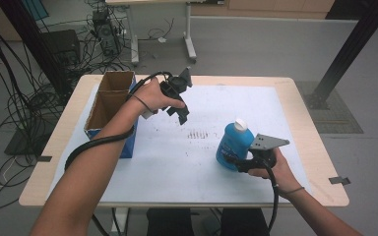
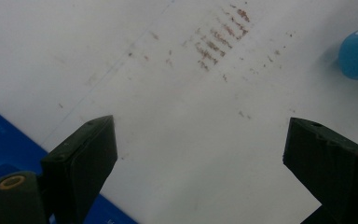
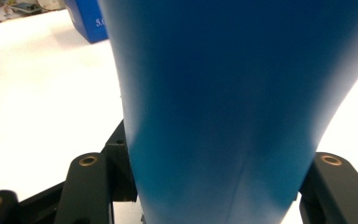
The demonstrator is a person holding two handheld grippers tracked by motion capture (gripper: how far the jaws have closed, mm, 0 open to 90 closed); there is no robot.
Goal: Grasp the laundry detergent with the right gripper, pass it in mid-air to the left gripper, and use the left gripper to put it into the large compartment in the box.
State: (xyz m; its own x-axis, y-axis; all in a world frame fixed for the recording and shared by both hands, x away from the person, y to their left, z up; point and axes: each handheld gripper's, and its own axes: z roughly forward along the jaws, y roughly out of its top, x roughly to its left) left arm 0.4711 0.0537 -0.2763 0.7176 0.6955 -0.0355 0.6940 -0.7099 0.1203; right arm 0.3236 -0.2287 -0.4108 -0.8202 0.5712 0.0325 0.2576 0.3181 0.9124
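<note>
Bottle of bright blue plastic with a white cap stands on the white worktop toward its right front, leaning slightly. Its smooth body narrows at the waist and carries a label too blurred to read. The right tool pinches it low on the body. The left tool hangs spread and empty above the worktop, beside the cardboard box.

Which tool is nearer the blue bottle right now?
Right. The right tool is shut on the blue bottle, gripping its lower body. The left tool hangs open above the white mat, away from the bottle, near the cardboard box.
</note>
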